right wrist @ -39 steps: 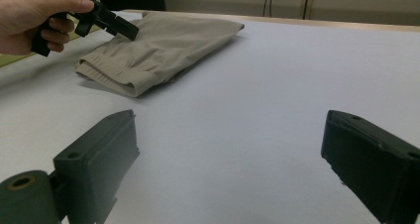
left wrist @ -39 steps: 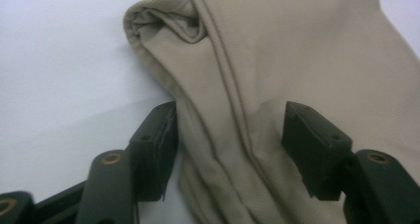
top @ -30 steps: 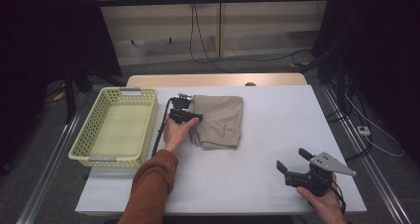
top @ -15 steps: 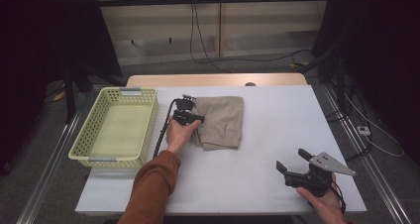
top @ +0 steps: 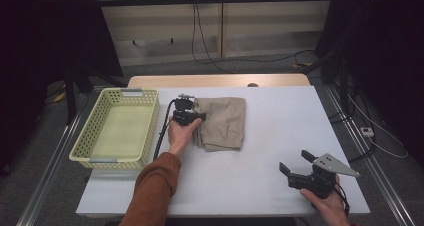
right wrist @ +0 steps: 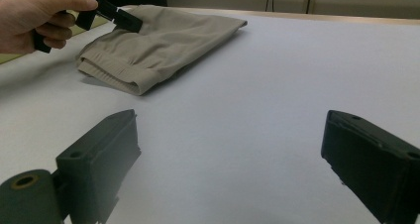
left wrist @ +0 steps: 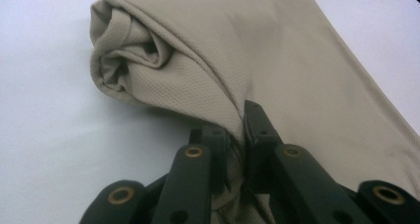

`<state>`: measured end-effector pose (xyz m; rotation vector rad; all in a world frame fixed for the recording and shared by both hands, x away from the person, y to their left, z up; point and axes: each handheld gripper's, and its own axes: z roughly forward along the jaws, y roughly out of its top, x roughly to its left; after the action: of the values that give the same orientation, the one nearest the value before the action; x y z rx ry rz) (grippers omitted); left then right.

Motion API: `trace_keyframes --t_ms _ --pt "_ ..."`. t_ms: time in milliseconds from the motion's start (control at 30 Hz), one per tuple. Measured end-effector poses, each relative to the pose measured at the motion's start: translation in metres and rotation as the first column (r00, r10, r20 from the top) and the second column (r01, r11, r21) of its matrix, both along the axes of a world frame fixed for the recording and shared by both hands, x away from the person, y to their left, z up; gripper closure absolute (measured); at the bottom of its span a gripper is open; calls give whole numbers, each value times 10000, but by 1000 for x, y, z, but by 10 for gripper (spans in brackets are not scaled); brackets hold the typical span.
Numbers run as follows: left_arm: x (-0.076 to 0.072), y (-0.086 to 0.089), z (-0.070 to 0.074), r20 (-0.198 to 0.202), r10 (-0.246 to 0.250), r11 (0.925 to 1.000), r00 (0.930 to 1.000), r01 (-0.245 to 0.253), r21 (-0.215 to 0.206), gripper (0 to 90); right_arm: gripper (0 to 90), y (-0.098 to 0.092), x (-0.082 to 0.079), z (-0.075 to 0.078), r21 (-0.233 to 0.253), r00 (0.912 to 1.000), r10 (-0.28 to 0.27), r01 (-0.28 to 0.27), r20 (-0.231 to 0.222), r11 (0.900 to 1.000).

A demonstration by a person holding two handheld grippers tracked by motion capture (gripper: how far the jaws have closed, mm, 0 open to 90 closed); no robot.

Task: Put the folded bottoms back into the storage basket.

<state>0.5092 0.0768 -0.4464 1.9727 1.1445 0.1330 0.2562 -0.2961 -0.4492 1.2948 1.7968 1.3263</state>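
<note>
A yellow-green basket (top: 116, 128) sits at the left of the white table (top: 260, 186), as it did a second ago. Just right of it, the left gripper (top: 189, 117) is at the left edge of the folded tan cloth (top: 224, 122), which lies at the table's middle toward the far side. The person's left hand (top: 181, 133) holds the gripper from behind, an orange sleeve (top: 152, 188) trailing to the near edge. In the left gripper view the jaws are nearly closed and a fold of the cloth (left wrist: 237, 70) is pinched between them, lifted slightly so the layers bunch into a roll at the corner. The right gripper view shows the same pinch from afar, the left gripper (right wrist: 124, 18) on the cloth's (right wrist: 163, 40) near corner, with the stacked hem edges facing the camera.

Compared with a second ago, the left hand and gripper have shifted only slightly along the cloth's edge; the cloth keeps its place and outline on the table.

At the right, near the front edge, the right gripper (top: 299, 167) rests in the person's right hand (top: 327, 206), well apart from the cloth. Its jaws stand wide, with nothing but bare table between them, and it has not moved since the earlier frames.
</note>
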Motion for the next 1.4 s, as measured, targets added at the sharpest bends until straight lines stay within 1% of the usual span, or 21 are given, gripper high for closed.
trace_keyframes --t_ms 100,133,167,200,267,300,333,500,667,733,767,833,867,933,1100,1200,1300,1400 --pt "-1 0 2 177 -115 9998 9998 117 -131 825 73 0 0 0 -23 10000 29 -29 -5 10000" --pt "-1 1 4 174 -172 9995 9997 177 -257 825 73 0 0 0 -30 10000 36 -36 -8 10000" --pt "-1 1 5 200 -157 9987 9997 166 -474 825 74 1 0 0 -35 10000 49 -49 -6 10000" --pt "-1 1 6 234 -119 9985 9997 132 -530 826 73 1 0 0 -39 10000 42 -42 3 10000" --pt "-1 2 10 286 -191 9986 9994 205 -498 828 73 0 0 0 -14 10000 28 -28 -7 10000" --pt "-1 2 11 276 -222 9976 9994 239 -646 828 73 0 0 0 -14 10000 28 -28 -7 10000" --pt "-2 2 12 343 -249 9972 9991 272 -697 828 74 0 0 0 -8 10000 32 -32 -12 10000" --pt "-4 2 21 654 -406 9968 9970 450 -662 830 73 0 -1 1 13 10000 19 -19 -2 10000" --pt "-9 0 30 1081 -493 9960 9929 569 -686 830 74 0 -1 1 -8 10000 34 -34 0 10000" --pt "-10 -2 33 1137 -531 9958 9921 611 -685 831 74 0 -1 1 -1 10000 25 -25 -2 10000" --pt "-10 -3 35 1190 -580 9961 9912 654 -593 831 73 0 -1 1 11 10000 21 -21 -17 10000" --pt "-12 -5 39 1296 -556 9959 9900 643 -642 831 72 0 -1 1 17 10000 10 -10 -12 10000" --pt "-12 -5 41 1391 -591 9956 9885 685 -635 831 71 0 -1 1 27 10000 -3 3 -6 10000" --pt "-14 -5 46 1490 -607 9945 9870 726 -754 831 71 -1 -1 1 48 10000 -7 7 -5 10000" --pt "-17 -5 54 1823 -760 9929 9803 913 -768 832 71 0 -1 1 47 10000 16 -16 -6 10000" --pt "-20 -5 58 1936 -740 9924 9783 914 -827 833 71 0 -1 1 71 10000 0 0 -31 10000" --pt "-22 -3 63 2056 -805 9927 9753 971 -717 833 71 0 -1 0 82 10000 -24 24 -54 10000" --pt "-23 -1 67 2168 -785 9923 9731 971 -766 833 71 0 0 0 94 10000 -30 30 -51 10000"
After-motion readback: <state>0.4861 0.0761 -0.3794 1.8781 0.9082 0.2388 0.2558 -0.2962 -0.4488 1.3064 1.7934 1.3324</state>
